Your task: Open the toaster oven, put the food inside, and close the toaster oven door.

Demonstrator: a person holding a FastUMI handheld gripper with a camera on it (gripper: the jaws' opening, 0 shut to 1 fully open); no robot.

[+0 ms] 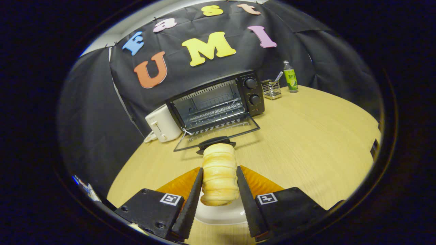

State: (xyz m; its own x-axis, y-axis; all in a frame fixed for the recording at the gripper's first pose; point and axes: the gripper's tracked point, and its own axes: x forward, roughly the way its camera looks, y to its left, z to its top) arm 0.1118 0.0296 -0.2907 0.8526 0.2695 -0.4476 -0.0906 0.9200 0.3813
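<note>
I had the gripper [219, 183] clamped on the bread [219, 173], both fingers [192, 200] pressing its sides, the roll standing upright between them. Below it sat a white plate [221, 212] on an orange mat [262, 182]; whether the roll touched the plate, I could not tell.

Beyond the fingers, the oven [218, 100] stood at the back of the table [306, 136] against the booth wall. Its door [218, 136] lay folded down flat toward me, the handle [216, 142] just behind the top of the bread. I saw the wire rack [213, 109] inside and two knobs [252, 91] on the panel beside the cavity.

A white toaster [163, 123] sat touching the oven's side. On the other side stood a wire basket [271, 89], and just beside that a green bottle [290, 77].
</note>
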